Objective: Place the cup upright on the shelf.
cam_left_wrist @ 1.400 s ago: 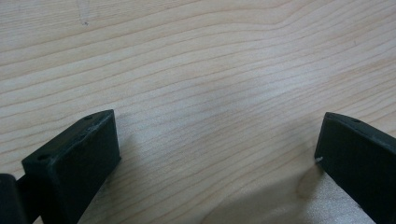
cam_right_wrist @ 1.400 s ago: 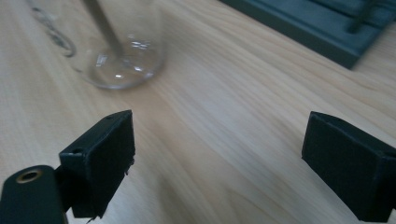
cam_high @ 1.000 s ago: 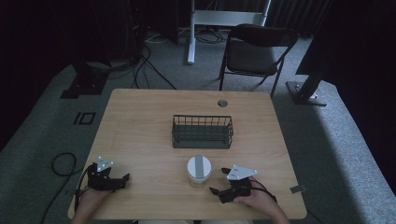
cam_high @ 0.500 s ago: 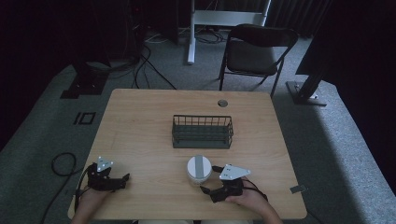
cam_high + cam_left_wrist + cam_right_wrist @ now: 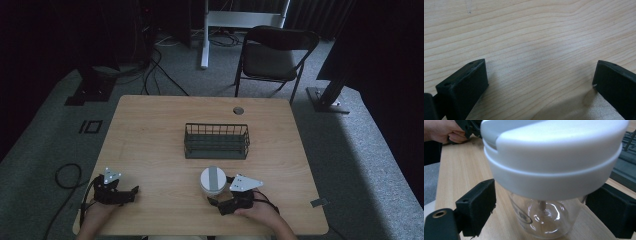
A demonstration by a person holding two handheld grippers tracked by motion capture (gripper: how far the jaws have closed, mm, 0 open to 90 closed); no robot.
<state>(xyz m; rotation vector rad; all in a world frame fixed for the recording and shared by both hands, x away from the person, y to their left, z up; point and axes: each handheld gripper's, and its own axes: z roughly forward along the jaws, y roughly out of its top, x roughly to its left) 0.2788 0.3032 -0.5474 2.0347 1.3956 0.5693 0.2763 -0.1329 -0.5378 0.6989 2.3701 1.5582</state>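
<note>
A: Jar (image 5: 212,181) with white lid is standing upright on the table (image 5: 150,130), just in front of the wire basket (image 5: 216,141).

B: Right gripper (image 5: 541,212) is straddling its glass body, jaws apart, not clamping. Left gripper (image 5: 540,82) is resting spread wide over bare wood.

grey carpet (image 5: 60,130), folding chair (image 5: 272,57), dim room

The wooden table (image 5: 150,130) carries 1 clear glass jar (image 5: 212,180) with 1 white lid (image 5: 554,152), and 1 dark wire basket (image 5: 216,141). There are 2 handheld grippers: 1 left gripper (image 5: 131,192) and 1 right gripper (image 5: 215,203), each with 2 black jaws. Beyond the table stands 1 folding chair (image 5: 272,57).
</note>
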